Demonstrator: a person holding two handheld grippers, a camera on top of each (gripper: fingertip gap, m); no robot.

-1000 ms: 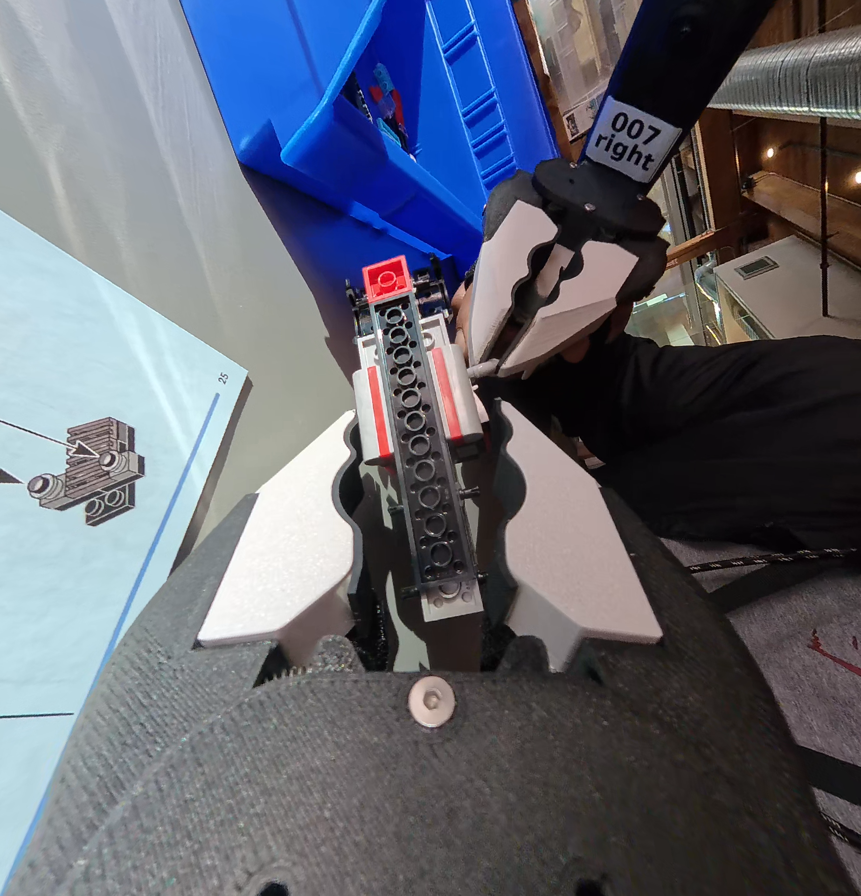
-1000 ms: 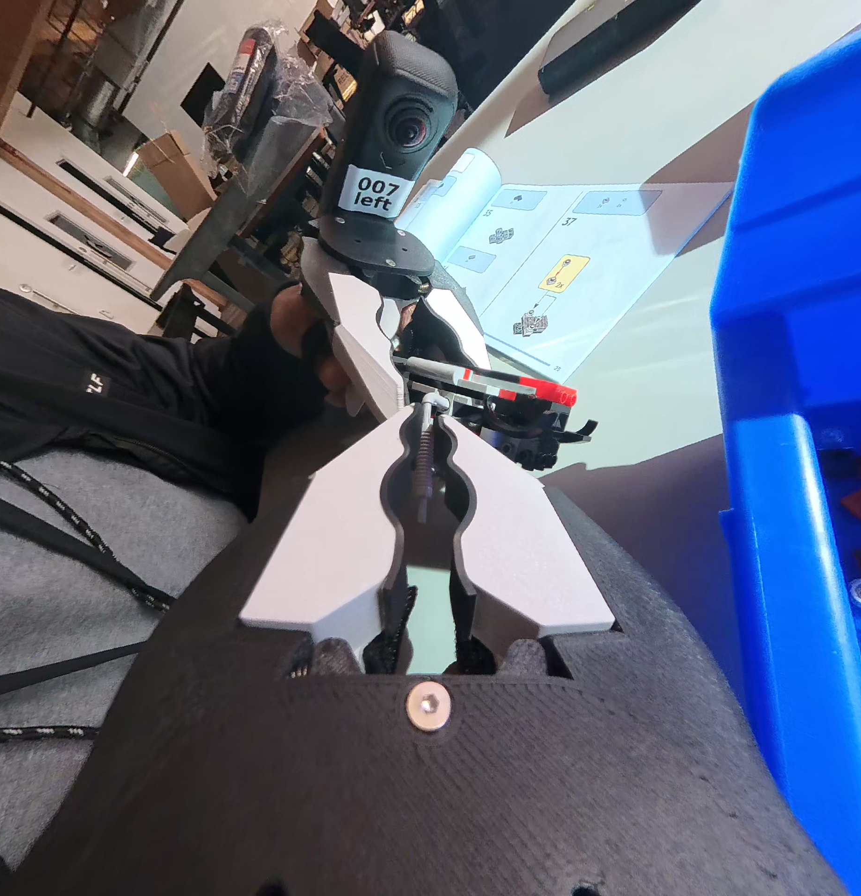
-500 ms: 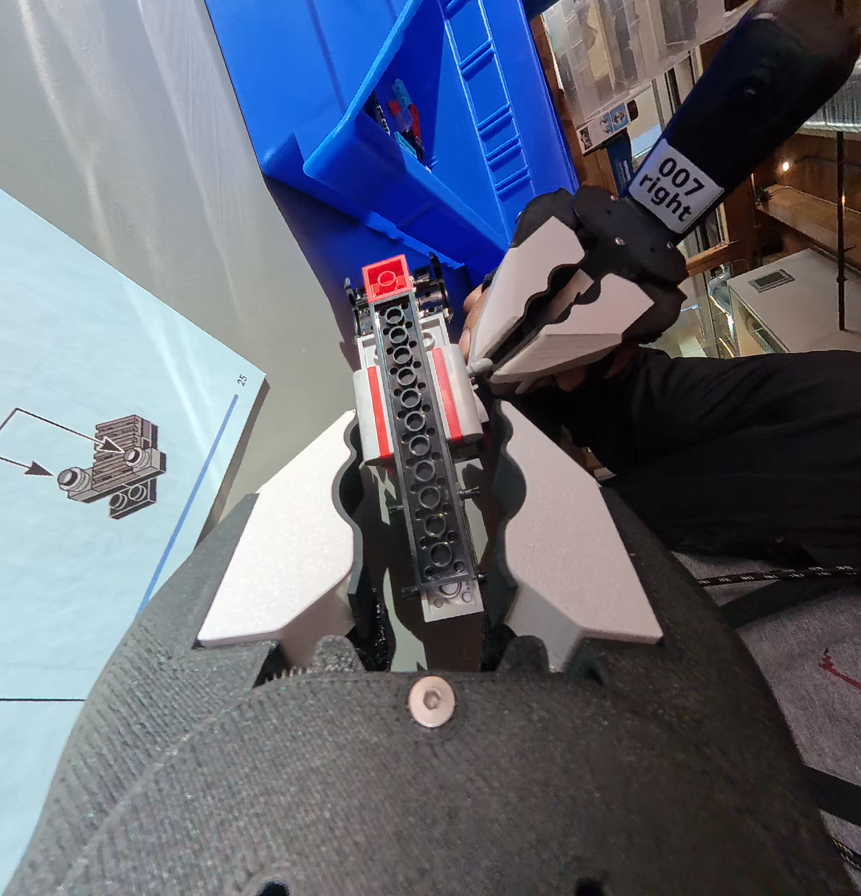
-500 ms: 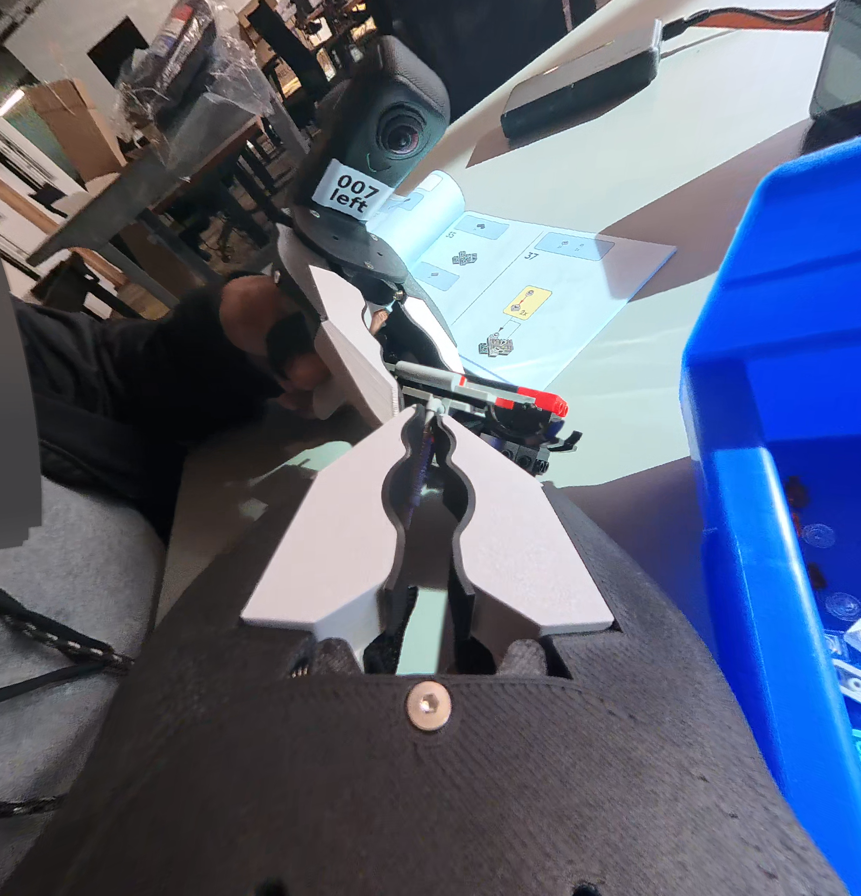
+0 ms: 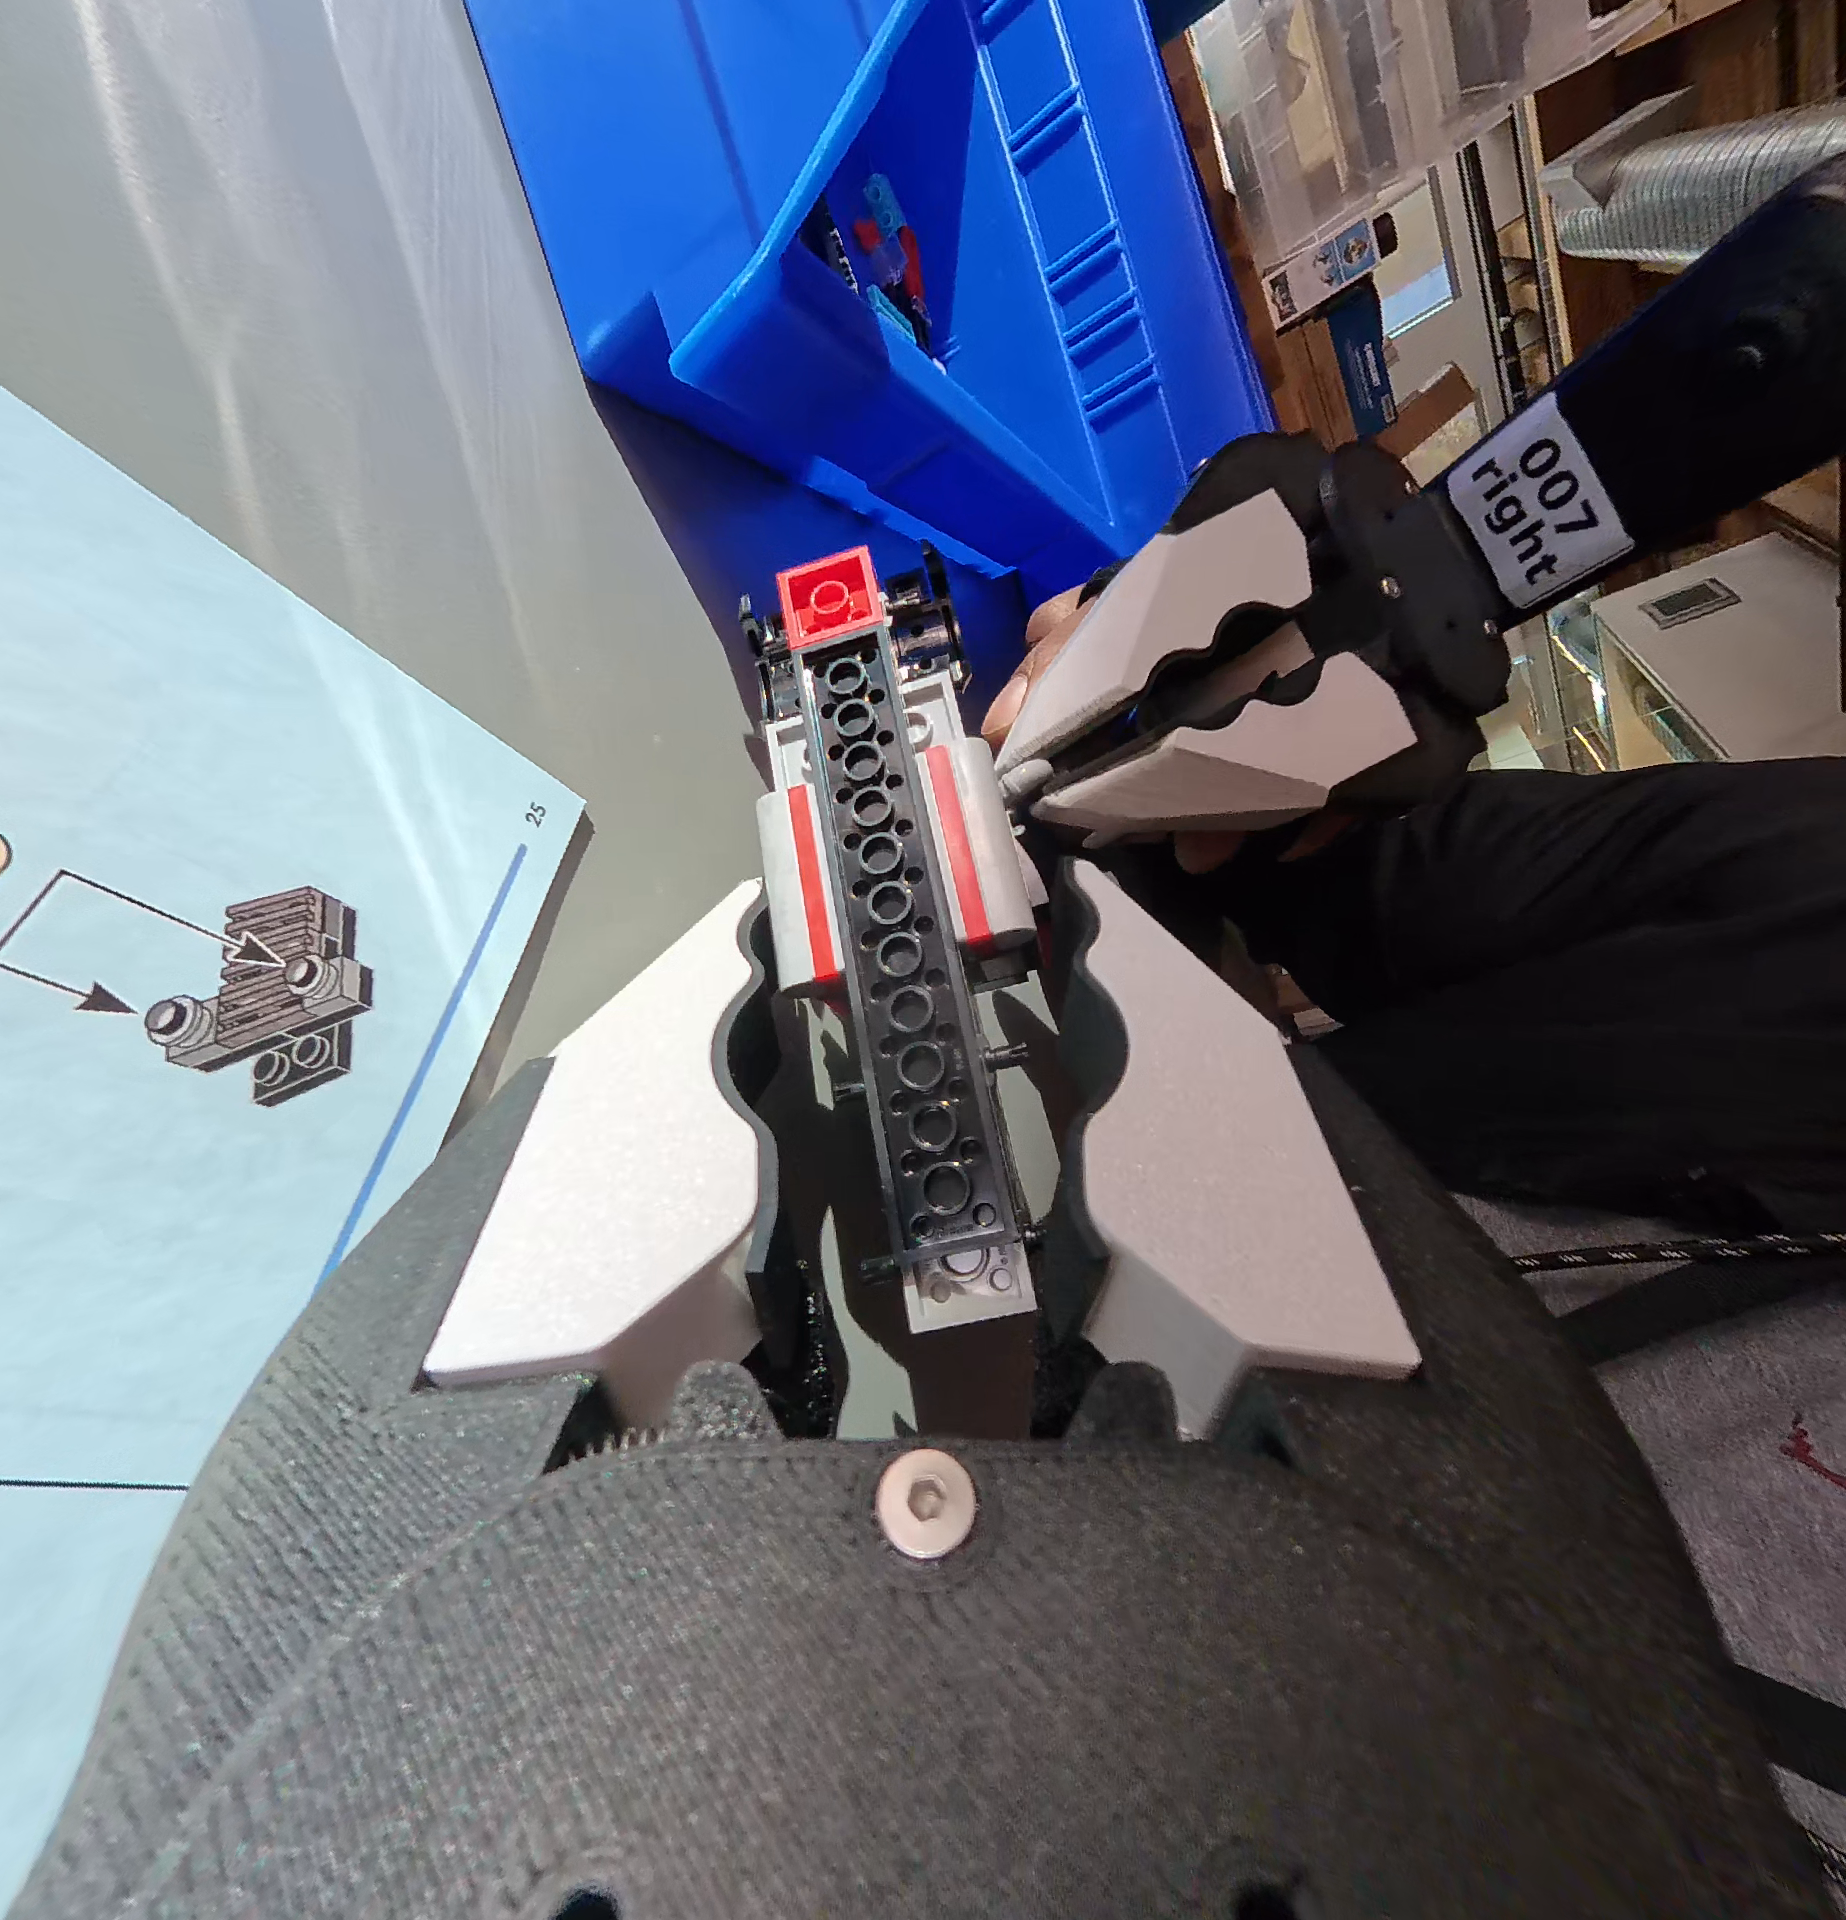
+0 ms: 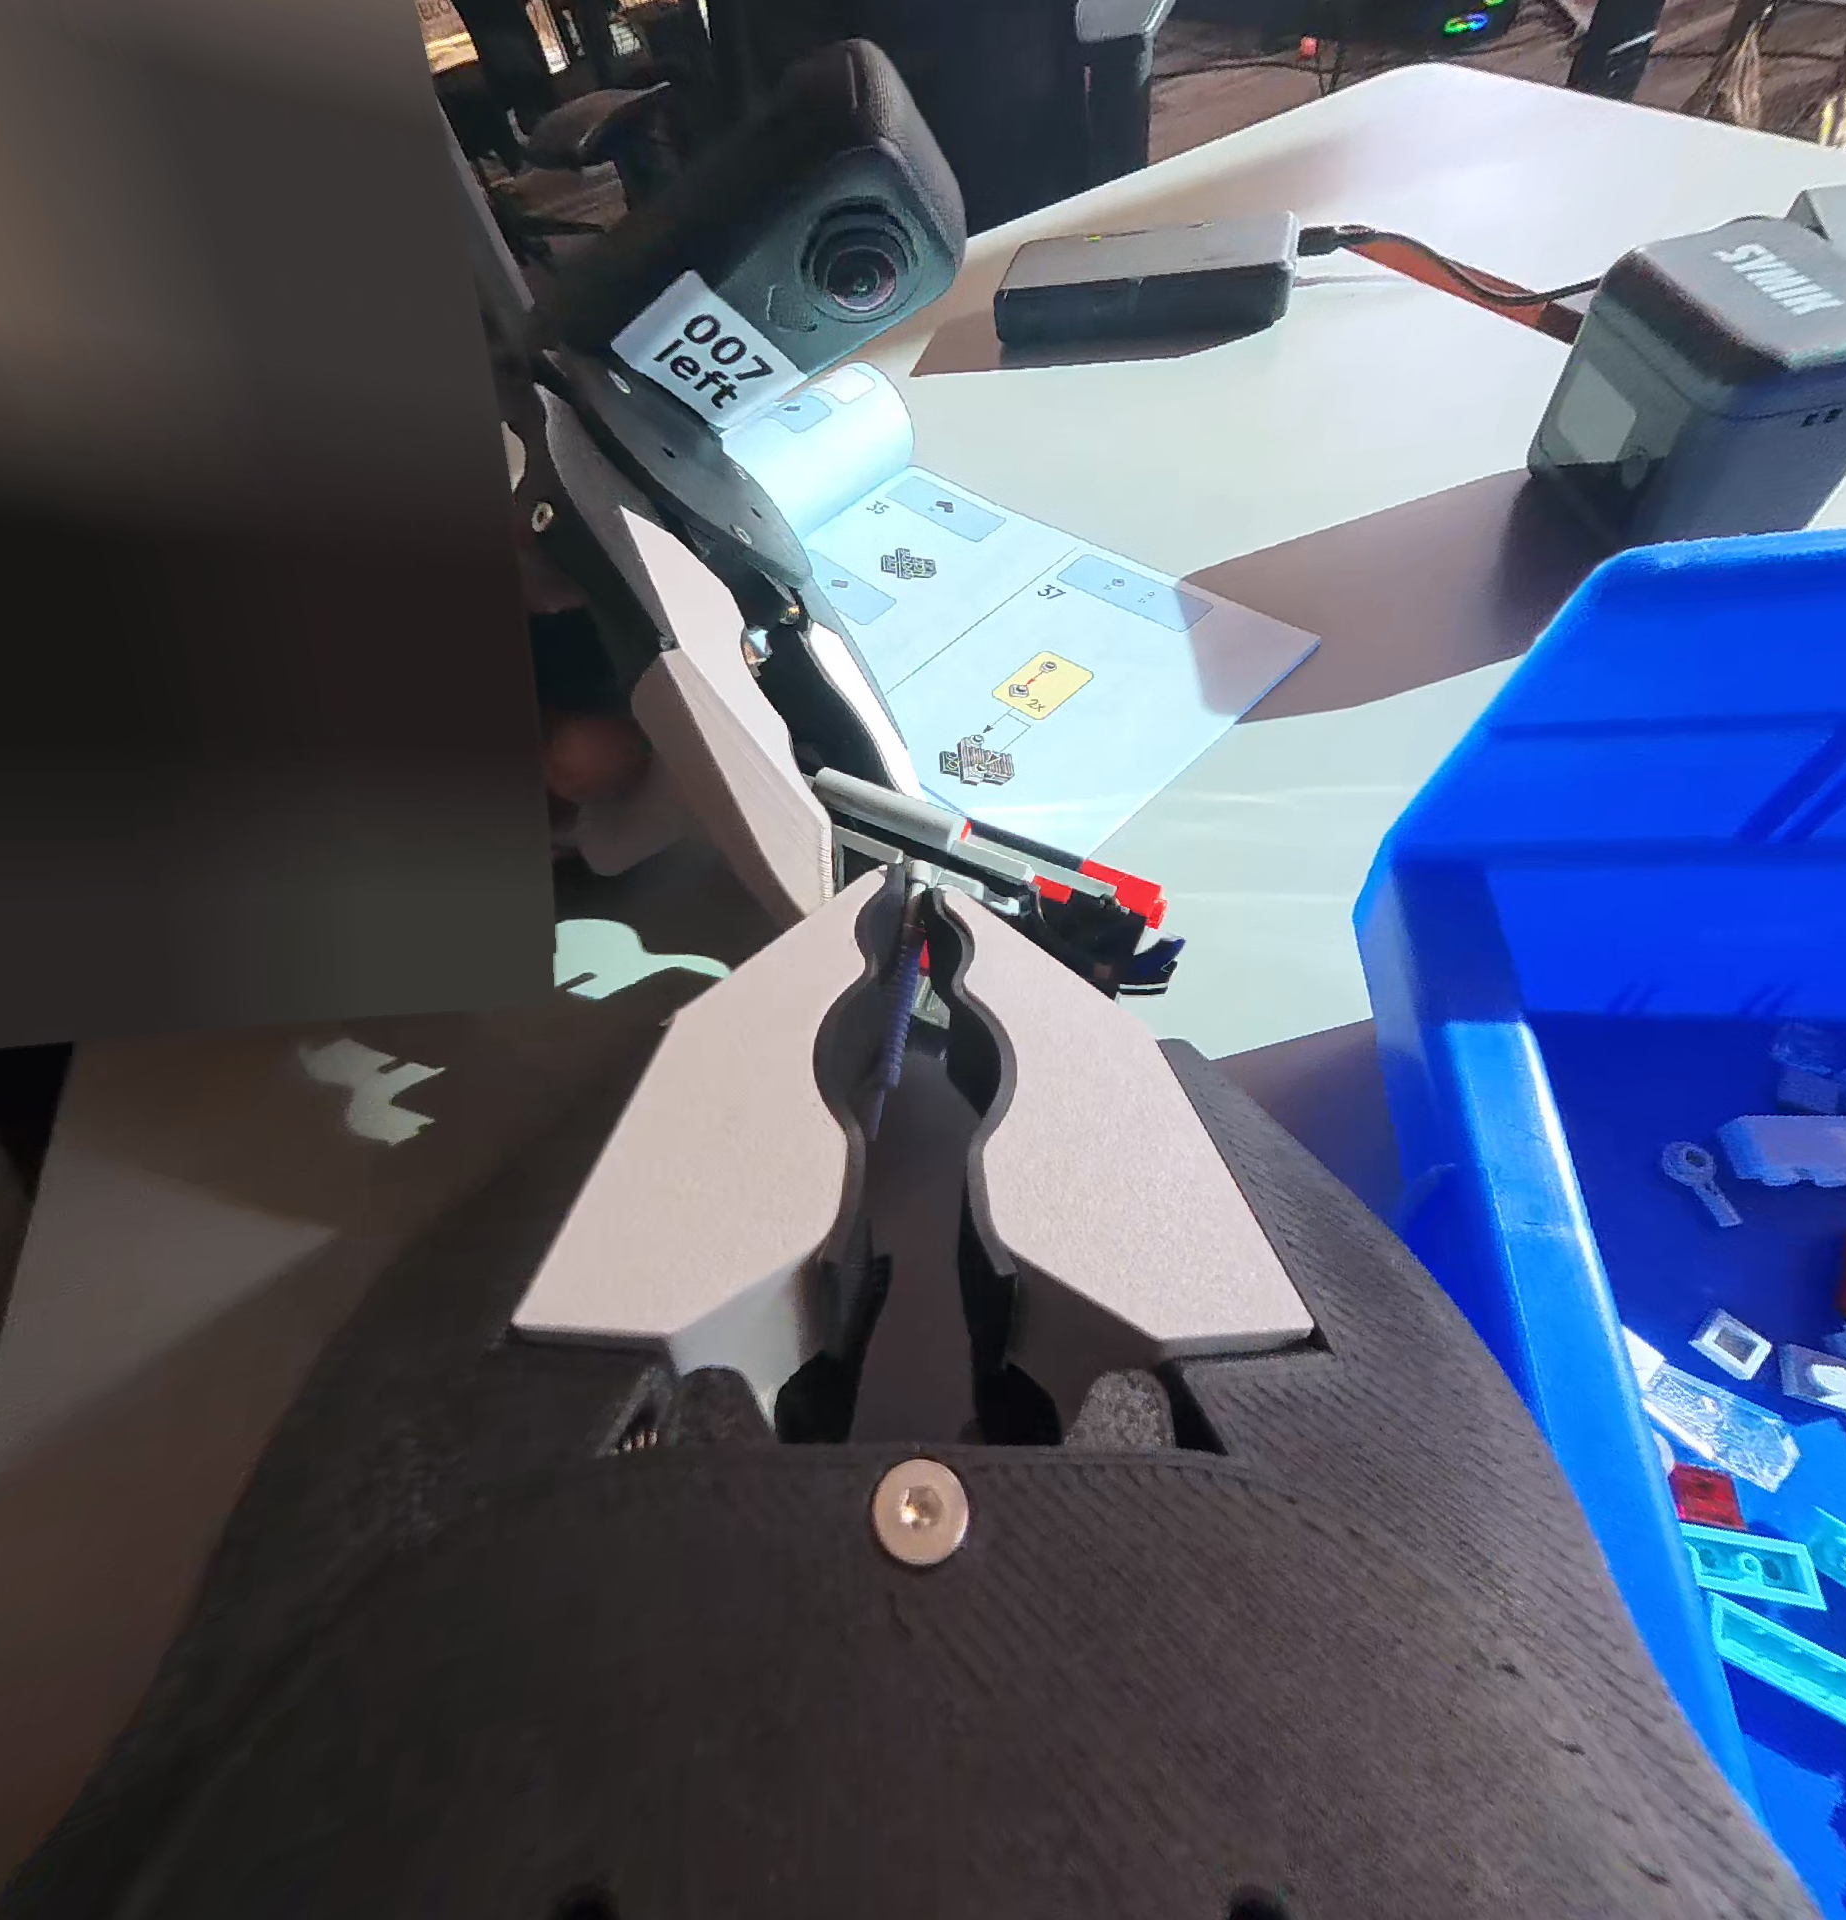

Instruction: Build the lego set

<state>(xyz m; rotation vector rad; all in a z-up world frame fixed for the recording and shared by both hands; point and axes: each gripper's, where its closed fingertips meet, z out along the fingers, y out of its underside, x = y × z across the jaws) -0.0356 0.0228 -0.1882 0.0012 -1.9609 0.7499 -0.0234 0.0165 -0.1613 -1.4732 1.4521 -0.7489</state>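
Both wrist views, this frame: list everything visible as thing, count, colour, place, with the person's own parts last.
Lego model: one, black, grey and red, held over the table.
Thin rod piece: one, grey with a dark shaft, its tip at the model's side.
Parts bin: one, blue, right of the model, with loose pieces inside.
Instruction booklet: one, pale blue, open on the table.
Table: one, white.
Flat box: one, black, far on the table.
Camera-like device: one, dark grey, far right.
Left gripper: grey fingers, shut on the model.
Right gripper: grey fingers, shut on the rod.
Sleeve: black.
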